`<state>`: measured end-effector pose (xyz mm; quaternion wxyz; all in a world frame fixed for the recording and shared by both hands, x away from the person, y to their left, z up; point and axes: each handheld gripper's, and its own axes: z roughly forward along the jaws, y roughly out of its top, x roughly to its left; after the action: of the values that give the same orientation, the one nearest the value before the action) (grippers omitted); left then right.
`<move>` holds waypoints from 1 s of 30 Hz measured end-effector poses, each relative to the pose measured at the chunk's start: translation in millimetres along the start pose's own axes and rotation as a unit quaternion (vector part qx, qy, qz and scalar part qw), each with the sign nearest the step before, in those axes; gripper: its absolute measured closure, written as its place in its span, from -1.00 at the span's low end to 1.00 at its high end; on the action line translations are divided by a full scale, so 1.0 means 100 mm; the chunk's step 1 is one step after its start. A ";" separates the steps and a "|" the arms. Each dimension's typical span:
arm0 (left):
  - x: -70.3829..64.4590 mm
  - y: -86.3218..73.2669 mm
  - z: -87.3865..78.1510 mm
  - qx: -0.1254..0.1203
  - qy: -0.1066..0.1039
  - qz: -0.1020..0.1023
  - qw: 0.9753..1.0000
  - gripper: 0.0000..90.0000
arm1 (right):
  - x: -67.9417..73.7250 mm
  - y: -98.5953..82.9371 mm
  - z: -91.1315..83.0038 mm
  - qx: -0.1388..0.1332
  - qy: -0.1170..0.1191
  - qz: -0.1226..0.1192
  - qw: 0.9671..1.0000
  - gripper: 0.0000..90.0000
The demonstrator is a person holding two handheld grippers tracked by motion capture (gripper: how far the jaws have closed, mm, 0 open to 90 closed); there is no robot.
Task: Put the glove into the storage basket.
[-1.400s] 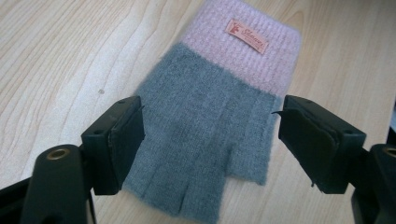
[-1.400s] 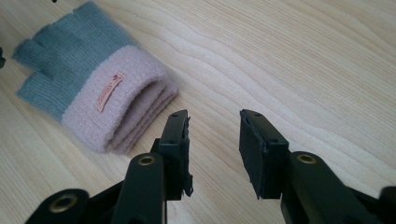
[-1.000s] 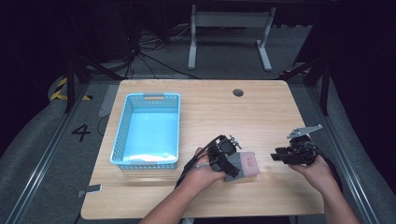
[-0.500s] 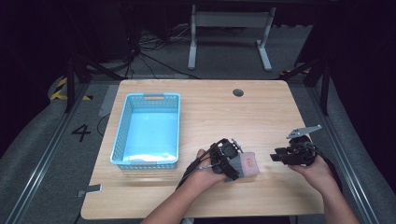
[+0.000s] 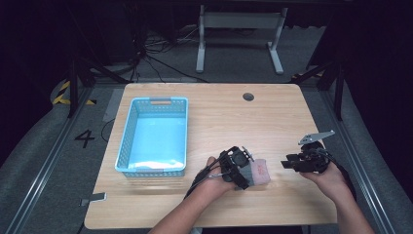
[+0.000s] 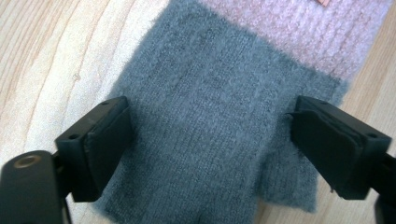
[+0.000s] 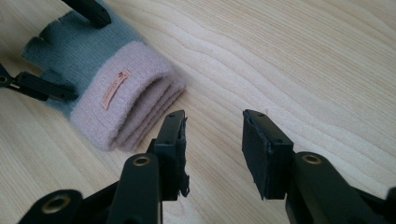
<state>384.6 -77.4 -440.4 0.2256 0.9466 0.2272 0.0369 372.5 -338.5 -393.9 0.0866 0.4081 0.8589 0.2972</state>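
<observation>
A knitted glove [image 5: 258, 171], grey-green with a pink cuff and a small orange tag, lies flat on the wooden table [image 5: 219, 117] near its front edge. My left gripper [image 5: 242, 171] is down over the grey finger end, open. In the left gripper view the glove [image 6: 224, 88] lies between the two wide-apart jaws of the left gripper [image 6: 212, 137], which stand at its side edges. My right gripper [image 5: 287, 164] hovers open a little to the right of the cuff. In the right gripper view the right gripper [image 7: 212, 135] holds nothing, and the glove [image 7: 116, 93] lies ahead to the left.
A light blue plastic basket [image 5: 127, 131], with nothing in it, stands on the left half of the table. A round cable hole [image 5: 248, 96] sits near the far edge. Bare wood stretches across the back and right of the table.
My left gripper has slid slightly right and down onto the glove's grey end. The right gripper has hardly moved.
</observation>
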 end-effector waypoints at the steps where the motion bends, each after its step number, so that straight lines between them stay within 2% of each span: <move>1: 0.00 0.00 0.00 0.002 0.001 -0.001 1.000 -0.65 | 0.00 0.00 0.00 0.000 0.000 0.000 1.000 0.34; 5: -0.04 0.04 -0.03 0.016 0.007 -0.003 1.000 -0.48 | 0.00 0.00 0.00 -0.002 0.001 0.001 1.000 0.34; 9: -0.08 0.05 -0.05 0.021 0.007 0.003 1.000 -0.03 | -0.01 0.00 -0.01 -0.005 0.004 0.002 1.000 0.34; 10: -0.09 0.06 -0.06 0.021 0.006 0.004 1.000 -0.03 | -0.01 0.00 -0.01 -0.005 0.004 0.002 1.000 0.34; 11: -0.09 0.06 -0.06 0.019 0.007 0.005 1.000 0.16 | -0.01 0.01 -0.01 -0.005 0.005 0.001 1.000 0.34; 12: -0.10 0.06 -0.07 0.020 0.007 0.005 1.000 0.16 | -0.01 0.01 -0.01 -0.005 0.005 0.001 1.000 0.34; 13: -0.11 0.06 -0.07 0.016 0.012 0.009 1.000 0.31 | -0.01 0.00 -0.01 -0.005 0.005 0.002 1.000 0.34; 14: -0.11 0.06 -0.07 0.016 0.012 0.009 1.000 0.36 | -0.01 0.00 -0.01 -0.005 0.005 0.002 1.000 0.34; 18: -0.13 0.05 -0.09 0.012 0.015 0.016 1.000 0.46 | -0.01 0.00 -0.02 -0.005 0.005 0.002 1.000 0.33; 19: -0.11 0.04 -0.11 0.005 0.007 0.014 1.000 0.49 | -0.02 0.00 -0.02 -0.008 0.005 0.004 1.000 0.33; 22: -0.08 0.03 -0.16 0.000 0.003 0.011 1.000 0.50 | -0.03 0.00 -0.03 -0.008 0.005 0.006 1.000 0.33; 26: -0.03 0.01 -0.34 -0.010 -0.008 0.004 1.000 0.50 | -0.05 0.01 -0.02 -0.010 0.006 0.008 1.000 0.33; 27: 0.00 -0.01 -0.44 -0.018 -0.013 -0.002 1.000 0.50 | -0.06 0.02 -0.02 -0.010 0.007 0.008 1.000 0.33; 28: 0.00 -0.01 -0.44 -0.018 -0.013 -0.002 1.000 0.50 | -0.06 0.02 -0.02 -0.010 0.007 0.008 1.000 0.33; 30: 0.05 -0.01 -0.53 -0.021 -0.027 -0.009 0.999 0.50 | -0.07 0.05 0.00 -0.010 0.010 0.006 1.000 0.33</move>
<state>379.3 -52.8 -393.8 0.2522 0.9402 0.2286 0.0138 380.0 -341.4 -391.6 0.0802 0.4091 0.8542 0.3107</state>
